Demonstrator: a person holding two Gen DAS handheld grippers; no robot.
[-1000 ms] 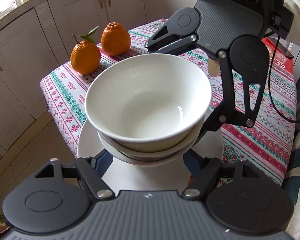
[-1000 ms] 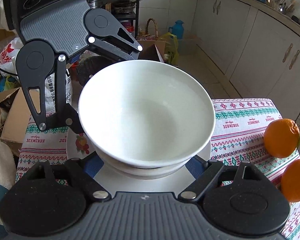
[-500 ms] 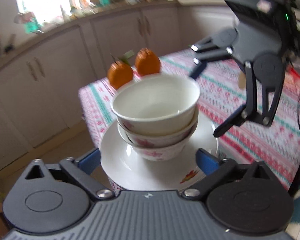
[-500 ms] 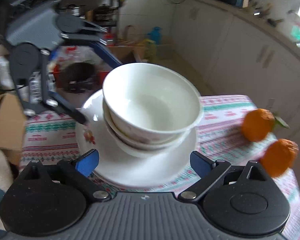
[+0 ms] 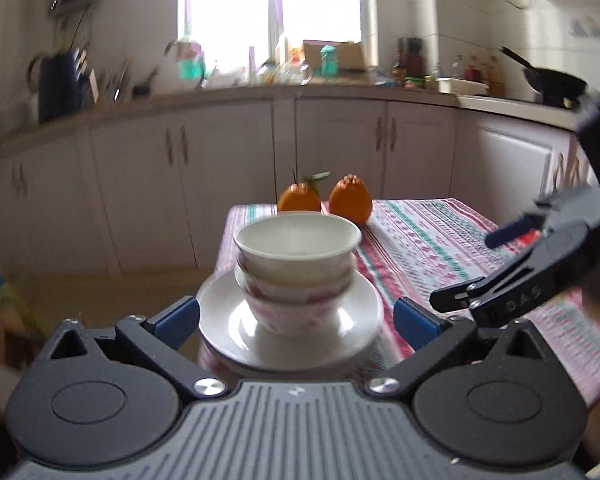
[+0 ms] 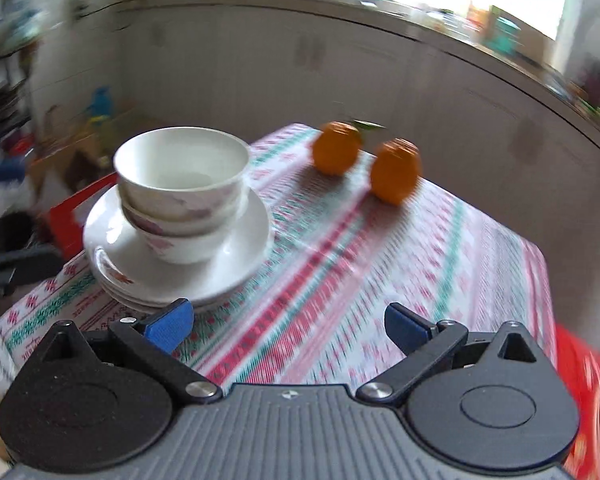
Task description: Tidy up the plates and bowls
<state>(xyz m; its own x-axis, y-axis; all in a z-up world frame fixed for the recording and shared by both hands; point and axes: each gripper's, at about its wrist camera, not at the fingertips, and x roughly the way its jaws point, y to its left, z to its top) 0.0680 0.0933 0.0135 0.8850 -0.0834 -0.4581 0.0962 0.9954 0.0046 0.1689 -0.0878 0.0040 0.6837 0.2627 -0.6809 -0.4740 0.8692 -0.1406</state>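
Through the left wrist camera, you are holding your left gripper (image 5: 296, 318) with its blue-tipped fingers spread wide and gripping nothing, one tip sitting on each side of the white plates (image 5: 220, 312). The stacked bowls (image 5: 296, 264) are sitting upright in the middle of the plates, near the corner of the patterned tablecloth (image 5: 432, 240). Two oranges (image 5: 350, 199) are resting just behind the bowls (one has a leafy stem), and your right gripper (image 5: 540, 264) is hanging out to the side over the cloth. Through the right wrist camera, your right gripper (image 6: 286, 324) is likewise standing spread apart and empty over bare tablecloth (image 6: 380, 280). The bowls (image 6: 180, 188) and plates (image 6: 236, 264) are lying to its left, with the plate edge close to the left fingertip (image 6: 170, 322), and the oranges (image 6: 396, 176) are sitting farther back on the cloth.
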